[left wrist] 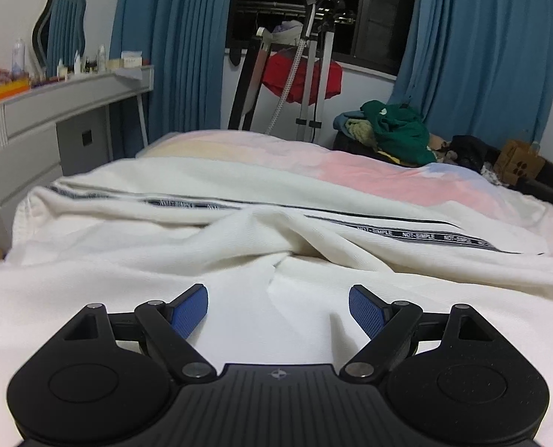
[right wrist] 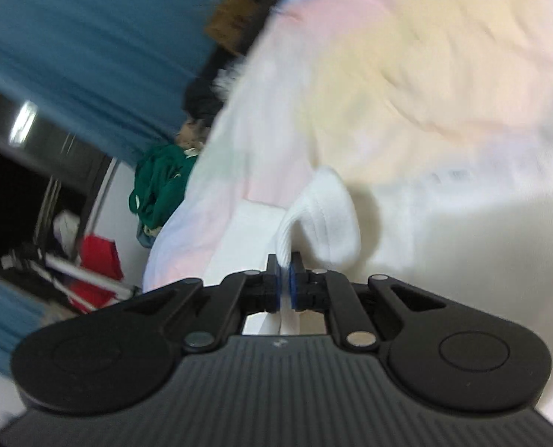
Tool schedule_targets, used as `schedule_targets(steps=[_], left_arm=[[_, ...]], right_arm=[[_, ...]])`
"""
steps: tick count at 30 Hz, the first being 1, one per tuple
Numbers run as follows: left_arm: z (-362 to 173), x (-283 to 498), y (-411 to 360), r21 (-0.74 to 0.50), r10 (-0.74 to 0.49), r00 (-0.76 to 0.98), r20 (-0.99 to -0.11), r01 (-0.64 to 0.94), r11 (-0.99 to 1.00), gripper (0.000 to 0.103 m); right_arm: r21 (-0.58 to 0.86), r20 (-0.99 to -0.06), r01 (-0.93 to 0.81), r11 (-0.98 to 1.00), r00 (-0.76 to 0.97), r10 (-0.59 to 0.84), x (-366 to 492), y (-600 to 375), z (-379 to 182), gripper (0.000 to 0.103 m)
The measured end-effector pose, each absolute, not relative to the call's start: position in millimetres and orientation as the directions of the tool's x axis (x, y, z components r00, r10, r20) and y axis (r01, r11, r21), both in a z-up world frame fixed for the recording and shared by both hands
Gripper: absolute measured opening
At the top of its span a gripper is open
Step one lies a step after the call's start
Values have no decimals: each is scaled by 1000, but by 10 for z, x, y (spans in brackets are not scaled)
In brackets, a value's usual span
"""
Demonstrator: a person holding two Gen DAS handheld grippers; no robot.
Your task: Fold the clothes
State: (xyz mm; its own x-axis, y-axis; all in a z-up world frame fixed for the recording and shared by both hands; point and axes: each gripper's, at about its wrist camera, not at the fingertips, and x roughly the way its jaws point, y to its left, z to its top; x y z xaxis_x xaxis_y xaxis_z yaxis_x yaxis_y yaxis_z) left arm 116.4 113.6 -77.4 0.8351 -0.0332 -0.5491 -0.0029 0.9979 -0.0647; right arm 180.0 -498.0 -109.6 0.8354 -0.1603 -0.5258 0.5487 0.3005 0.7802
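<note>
A white garment [left wrist: 239, 246] with black "NOT-SIMPLE" stripe tape lies spread and rumpled on the pastel bed cover [left wrist: 313, 164]. My left gripper [left wrist: 278, 309] is open and empty, low over the garment's near part, its blue pads [left wrist: 190, 314] wide apart. In the right wrist view my right gripper [right wrist: 284, 279] is shut on a ribbed white cuff [right wrist: 325, 219] of the garment and holds it lifted above the bed cover [right wrist: 407, 74]. That view is tilted and blurred.
A grey dresser [left wrist: 53, 119] with bottles and a mirror stands at the left. A garment steamer and red cloth [left wrist: 302, 70] stand by the window behind the bed. A pile of green clothes [left wrist: 395, 130] and a cardboard box [left wrist: 518, 162] sit at the far right.
</note>
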Motion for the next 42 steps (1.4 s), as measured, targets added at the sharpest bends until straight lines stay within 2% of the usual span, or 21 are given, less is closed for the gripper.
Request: schedule_targets(steps=[3,9,13,18,21,23,25,26,29,34,36,38,42], left_arm=[[-740,1214,1110,-22,-18,843,-537,7,1000,84],[-767,1457,1022,171,69,841,-537,28,985,83],[-796,1619,1111,130,83,820,-567,-11,992,83],[-859,1734,1309,28,54,799,-599,-46,999,71],[-879,1759,1394,-6,38,797,-603,-52,999,59],[-870,1742,1424,-27,21,802,-597,-46,999,46],[-858,1711,1445,-47,2,804,-594,-38,998,41],[-850,1694,1458,-56,-5,806,-592,-35,998,39],[-840,1682,1482,-56,-2,805,-594,-39,998,30],[-841,1655,1498,-47,4,798,-603,-40,998,22],[-846,1642,1476,-32,12,797,-604,-39,999,20],[-851,1628,1450,-21,21,799,-601,-43,999,20],[-862,1642,1422,-18,26,793,-608,-46,999,20]], right_arm=[[789,-536,543,287,837,-110,1763,-5016,-1159,8],[786,-536,525,327,842,-64,1770,-5071,-1168,8],[751,-561,553,361,822,-94,2045,-5084,-972,8],[678,-525,507,532,841,-132,2723,-4916,-314,8],[699,-394,385,602,911,-126,2978,-4766,237,8],[707,-303,317,632,943,-135,2938,-4764,452,8],[707,-212,252,660,967,-142,2889,-4767,657,8],[709,-200,260,656,966,-167,2821,-4818,621,7],[705,-316,381,598,924,-216,2619,-5049,128,7],[678,-540,578,454,811,-225,2185,-5301,-963,5],[692,-568,599,404,796,-208,2060,-5320,-1209,5],[697,-558,591,407,803,-211,2030,-5300,-1184,5],[597,-557,590,544,793,-249,2099,-5091,-950,7]])
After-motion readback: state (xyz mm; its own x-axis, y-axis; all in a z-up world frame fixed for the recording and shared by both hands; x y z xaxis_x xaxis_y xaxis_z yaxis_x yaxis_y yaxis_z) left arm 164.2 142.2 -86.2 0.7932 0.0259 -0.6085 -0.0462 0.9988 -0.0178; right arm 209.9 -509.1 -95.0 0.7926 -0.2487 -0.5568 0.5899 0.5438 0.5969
